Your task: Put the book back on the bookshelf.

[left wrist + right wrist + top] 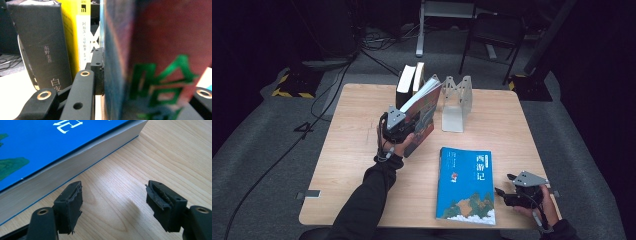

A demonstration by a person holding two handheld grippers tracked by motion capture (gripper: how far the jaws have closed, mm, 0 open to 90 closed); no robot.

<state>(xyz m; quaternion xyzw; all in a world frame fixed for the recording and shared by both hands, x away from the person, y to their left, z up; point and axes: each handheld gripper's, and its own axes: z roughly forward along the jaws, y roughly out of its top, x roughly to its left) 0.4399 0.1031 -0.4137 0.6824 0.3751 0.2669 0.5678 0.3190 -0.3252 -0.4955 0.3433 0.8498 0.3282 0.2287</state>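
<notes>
Here the left gripper's (399, 131) jaws clamp a red book (160, 50) lettered "哈"; right gripper's (113, 203) jaws apart.

From above, light falls on my wooden table (362, 150) while the room around it sits nearly black. My left claw's camera renders the red book (162, 62) it grips as a blur, though the spines behind stay readable. My right claw's camera is bright and crisp, with soft shadows on the wood grain.
</notes>
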